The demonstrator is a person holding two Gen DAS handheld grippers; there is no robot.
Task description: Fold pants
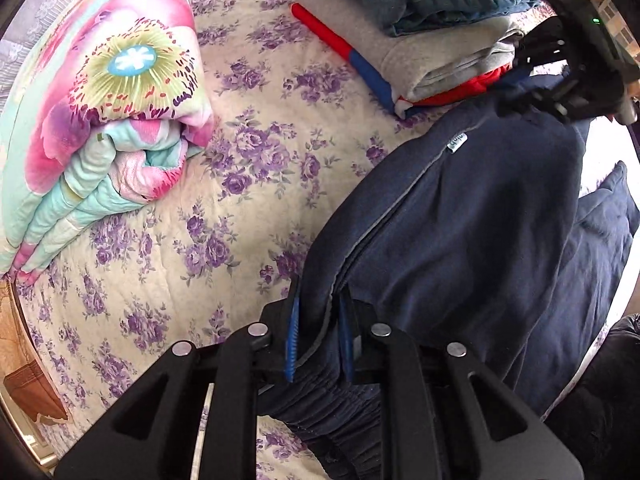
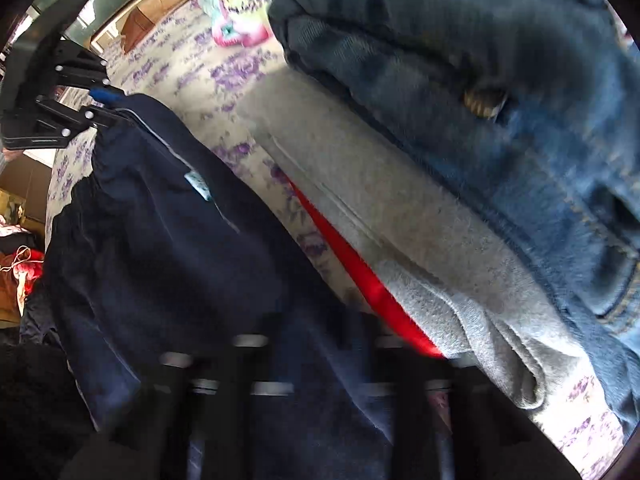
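Note:
Dark navy pants (image 1: pixel 472 216) with an elastic waistband and a small white label hang stretched between my two grippers above the bed. My left gripper (image 1: pixel 318 340) is shut on the waistband edge, the fabric pinched between its blue pads. My right gripper (image 1: pixel 532 88) shows at the upper right of the left wrist view, shut on the far end of the same pants. In the right wrist view the pants (image 2: pixel 168 248) run from my blurred right gripper (image 2: pixel 316 360) up to the left gripper (image 2: pixel 100 106).
A floral purple bedspread (image 1: pixel 224 184) covers the bed. A rolled pink and teal quilt (image 1: pixel 100 120) lies at the left. A stack of folded jeans (image 2: pixel 500 92), grey sweatshirt (image 2: pixel 400 232) and red garment (image 2: pixel 360 272) sits close beside the right gripper.

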